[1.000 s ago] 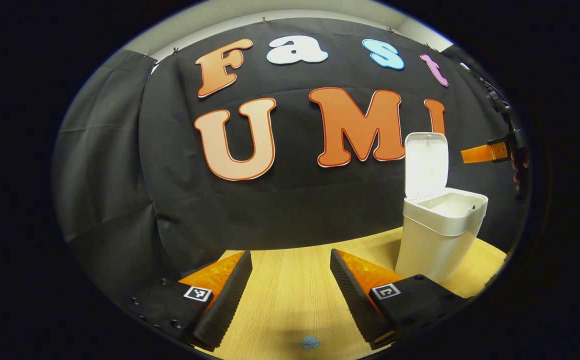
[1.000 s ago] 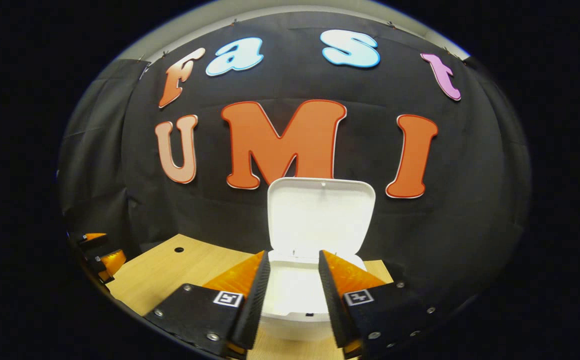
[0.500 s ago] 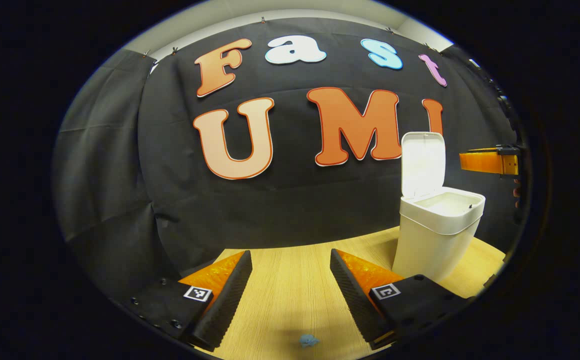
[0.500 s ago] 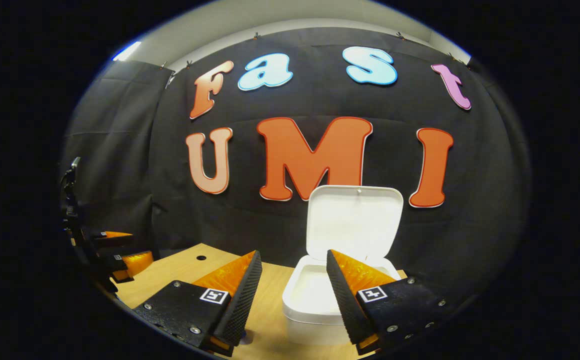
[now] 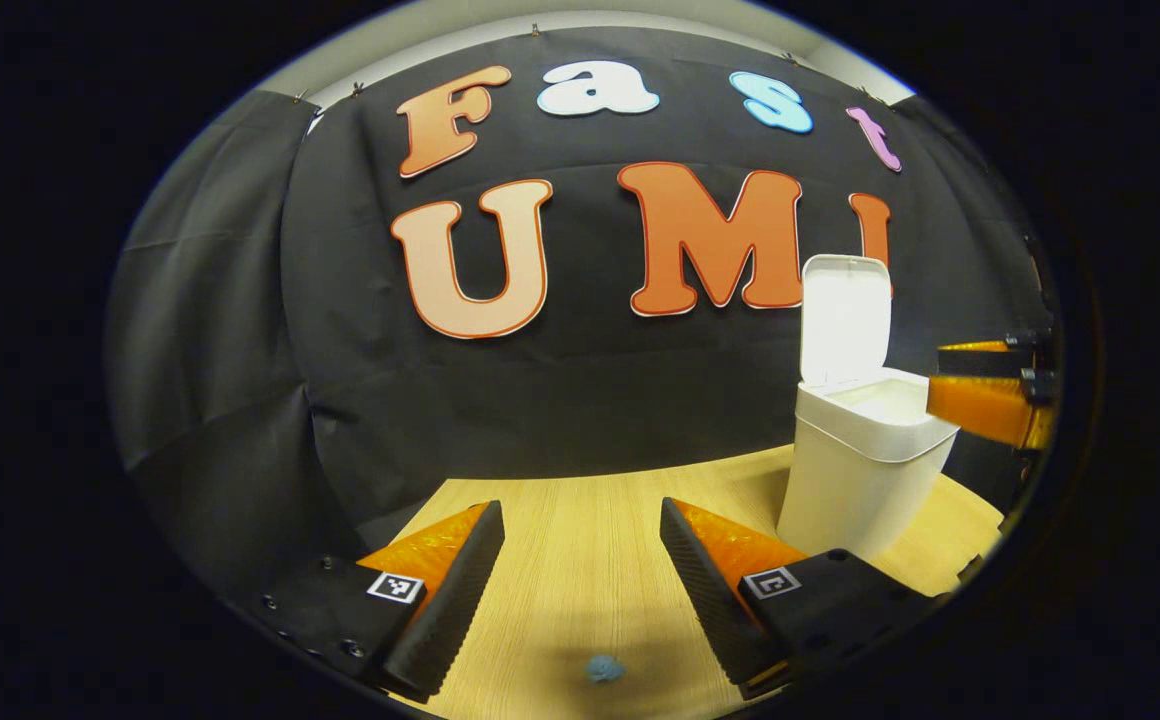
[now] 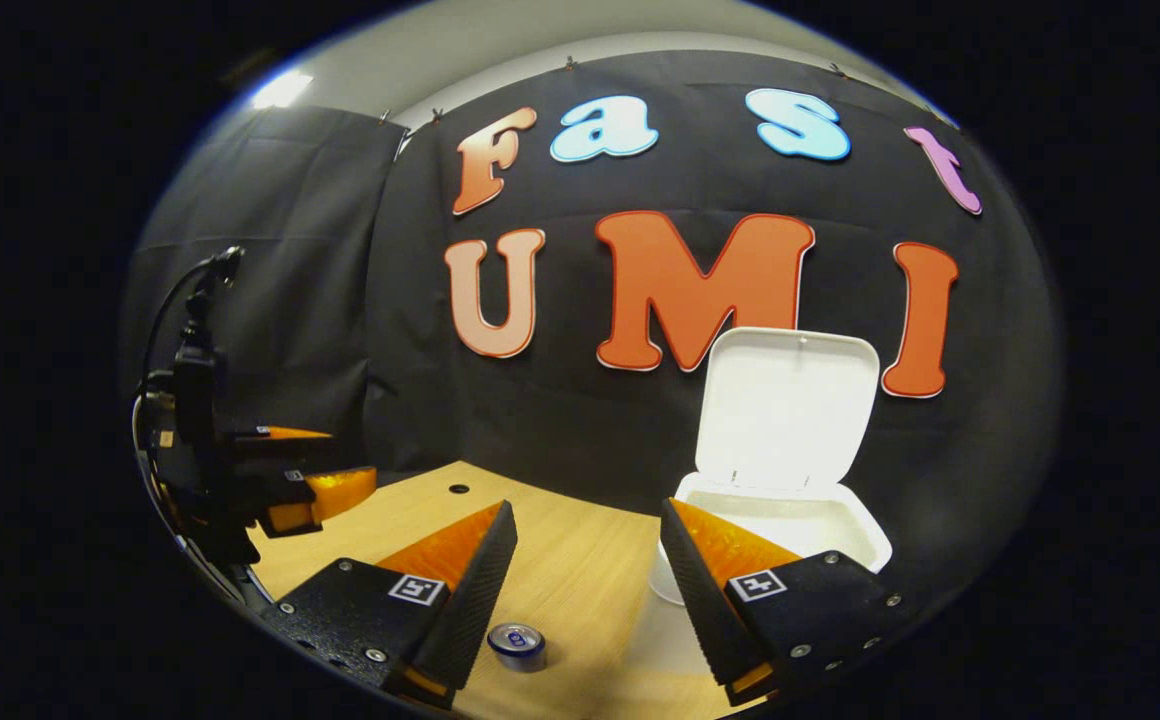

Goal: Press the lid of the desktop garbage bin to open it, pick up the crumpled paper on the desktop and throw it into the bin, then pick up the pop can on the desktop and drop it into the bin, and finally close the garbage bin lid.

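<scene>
The right gripper has moved back and to the left, away from above the bin, so the bin now sits to the right of its fingers. A can has come into sight low between those fingers, standing on the table with its top facing up. The fingers are spread wide apart and hold nothing.

The bin is white and its lid stands straight up, so the bin is open.

In the left gripper view, the left gripper hangs over the table with its fingers wide apart and nothing between them. A small blue crumpled paper lies on the table just below and between them. The bin stands off to the right, with the right gripper beside it.
</scene>
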Available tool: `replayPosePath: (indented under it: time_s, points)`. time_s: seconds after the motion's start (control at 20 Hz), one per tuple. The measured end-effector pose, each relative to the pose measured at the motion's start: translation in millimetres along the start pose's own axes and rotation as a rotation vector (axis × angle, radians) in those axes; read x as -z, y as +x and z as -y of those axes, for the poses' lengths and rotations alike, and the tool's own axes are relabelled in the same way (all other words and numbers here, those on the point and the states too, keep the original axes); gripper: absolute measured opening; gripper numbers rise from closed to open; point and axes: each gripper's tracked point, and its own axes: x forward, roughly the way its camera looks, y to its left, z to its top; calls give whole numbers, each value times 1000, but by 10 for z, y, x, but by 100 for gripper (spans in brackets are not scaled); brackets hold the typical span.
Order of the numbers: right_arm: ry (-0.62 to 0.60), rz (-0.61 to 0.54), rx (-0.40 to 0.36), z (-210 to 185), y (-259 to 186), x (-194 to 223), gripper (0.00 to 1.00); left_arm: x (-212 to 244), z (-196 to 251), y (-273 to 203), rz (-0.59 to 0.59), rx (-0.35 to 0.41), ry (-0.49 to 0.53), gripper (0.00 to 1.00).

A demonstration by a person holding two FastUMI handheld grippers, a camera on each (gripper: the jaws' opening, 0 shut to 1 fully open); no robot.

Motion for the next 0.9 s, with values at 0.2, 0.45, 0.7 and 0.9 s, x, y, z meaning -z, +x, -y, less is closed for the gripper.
replayPosePath:
  time_s: [0.2, 0.45, 0.7, 0.9]
  points:
    - [-53, -47, -63, -189, 28, 298, 92, 118, -10, -42, -40, -18, -32, 100]
    - [-78, -155, -150, -427, 69, 897, 96, 211, -32, -112, -75, -47, -38, 98]
    - [-87, -248, -202, -547, 99, 1473, 98, 195, -88, -228, -80, -84, -22, 98]
    - [-75, -324, -232, -597, 173, 1920, 98, 143, -136, -312, -73, -106, -4, 98]
